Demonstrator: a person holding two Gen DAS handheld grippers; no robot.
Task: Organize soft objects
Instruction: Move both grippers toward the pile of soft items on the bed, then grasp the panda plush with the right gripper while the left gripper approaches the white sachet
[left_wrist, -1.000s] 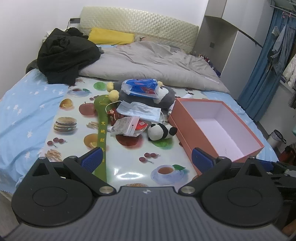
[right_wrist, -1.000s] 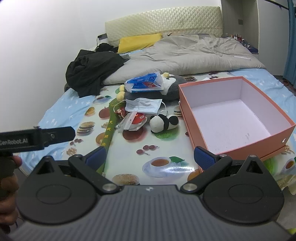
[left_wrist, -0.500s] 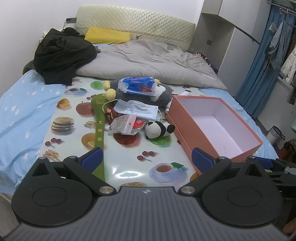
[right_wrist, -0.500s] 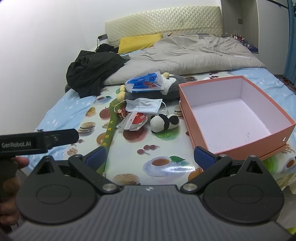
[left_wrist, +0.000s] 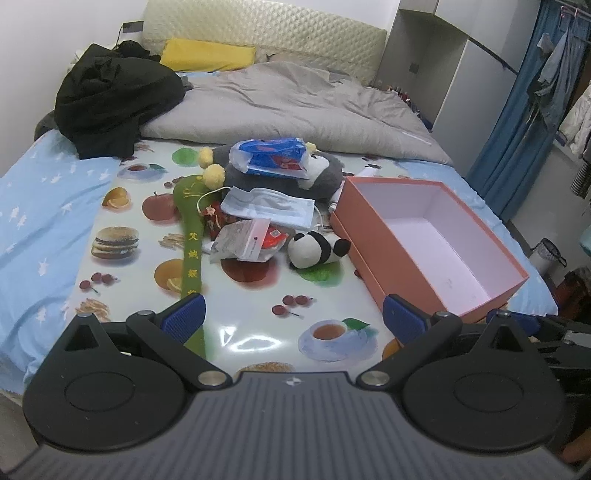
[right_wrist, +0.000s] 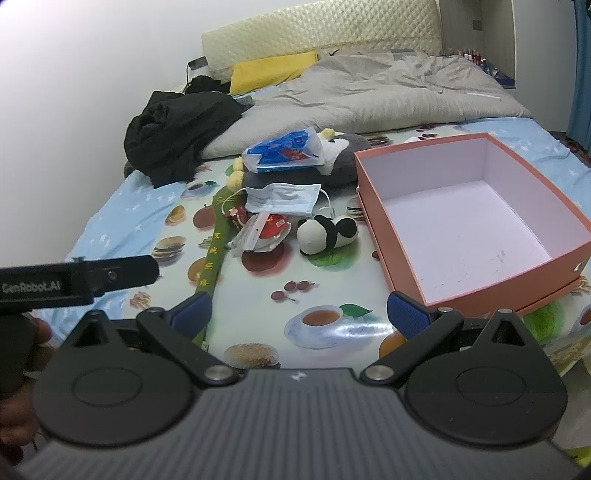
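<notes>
A heap of soft things lies on a fruit-print mat spread on the bed. It holds a small panda plush, a grey penguin plush with a blue plastic packet on it, a face mask, a red sachet under a clear bag, and a long green cloth strip. An empty orange box stands to the right. My left gripper and right gripper hover open at the near edge, holding nothing.
A black garment pile lies at the back left, with a grey duvet and yellow pillow behind. The left gripper's body and a hand show at the left of the right wrist view. Blue curtains hang at the right.
The left gripper has drawn back a little and tilted, so the heap sits lower and smaller in its view. The right gripper has barely moved. Both stay open.
</notes>
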